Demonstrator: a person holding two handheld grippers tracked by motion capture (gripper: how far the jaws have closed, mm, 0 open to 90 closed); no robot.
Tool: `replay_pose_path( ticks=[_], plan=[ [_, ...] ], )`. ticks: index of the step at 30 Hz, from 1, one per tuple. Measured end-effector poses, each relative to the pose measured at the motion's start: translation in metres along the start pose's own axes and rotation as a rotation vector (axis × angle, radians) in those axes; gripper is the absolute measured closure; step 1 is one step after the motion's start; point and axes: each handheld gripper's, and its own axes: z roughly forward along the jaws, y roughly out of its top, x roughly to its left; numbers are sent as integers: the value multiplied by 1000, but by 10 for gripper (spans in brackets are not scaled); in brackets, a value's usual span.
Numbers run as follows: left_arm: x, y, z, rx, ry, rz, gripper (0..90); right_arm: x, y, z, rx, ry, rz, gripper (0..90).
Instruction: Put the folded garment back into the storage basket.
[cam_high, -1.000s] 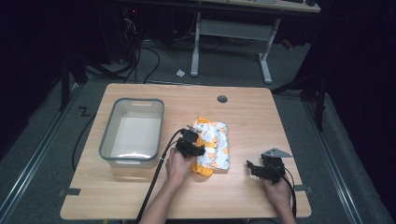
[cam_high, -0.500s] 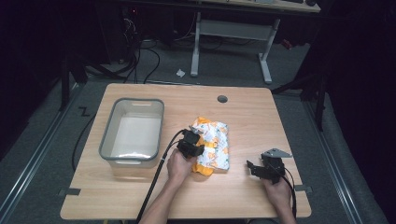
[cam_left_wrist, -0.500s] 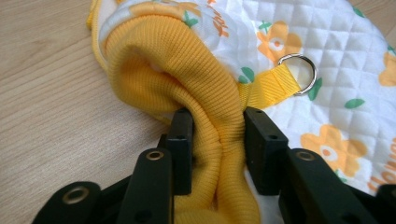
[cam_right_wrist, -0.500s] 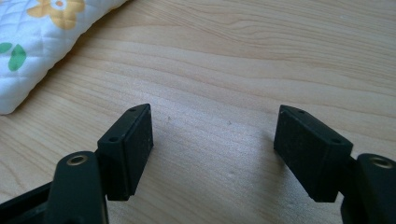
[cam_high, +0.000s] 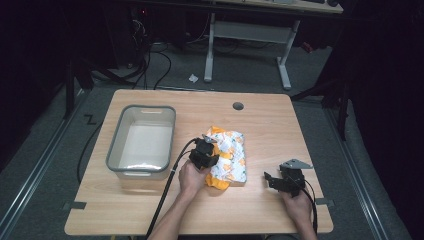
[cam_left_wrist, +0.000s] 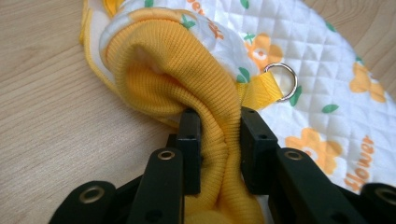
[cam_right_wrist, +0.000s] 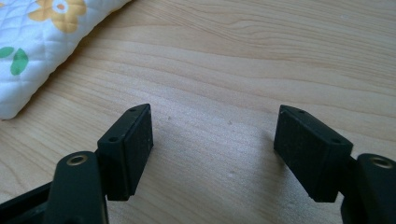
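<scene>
A white quilted cloth item (cam_high: 232, 157) with orange flowers and yellow ribbed trim lies at the middle of the wooden table (cam_high: 280, 125). My left gripper (cam_high: 210, 148) is at its left edge. In the left gripper view the jaws have just been closing, and my left gripper (cam_left_wrist: 218, 121) is now shut on a fold of the yellow ribbed trim (cam_left_wrist: 168, 60), with a metal ring (cam_left_wrist: 281, 81) just beyond. My right gripper (cam_high: 270, 178) rests low over the table to the right of the cloth. The right gripper (cam_right_wrist: 212, 135) is open over bare wood, with the cloth's edge (cam_right_wrist: 37, 37) at upper left.
A grey-rimmed plastic bin (cam_high: 115, 145) stands on the left part of the table. A round cable hole (cam_high: 238, 106) sits near the far edge. Cables trail from both grippers toward the front edge. Another desk's legs stand on the floor beyond.
</scene>
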Motion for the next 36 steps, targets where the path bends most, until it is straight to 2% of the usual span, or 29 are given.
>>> replay_pose_path(
  ticks=[3,10,16,21,30,36],
  plan=[
    [-2,1,-5,-18,-19,-5,727,0,0,0,0,0,0,285],
    [-7,2,-15,-42,-26,24,732,0,0,0,1,0,1,285],
    [-11,4,-29,-76,-50,38,736,0,0,0,0,0,0,285],
    [-11,6,-37,-107,-80,25,741,0,0,0,1,0,1,285],
    [-10,7,-51,-138,-102,18,747,0,0,0,2,0,6,285],
    [-10,7,-59,-153,-102,27,750,0,0,0,2,0,6,285]
  ],
)
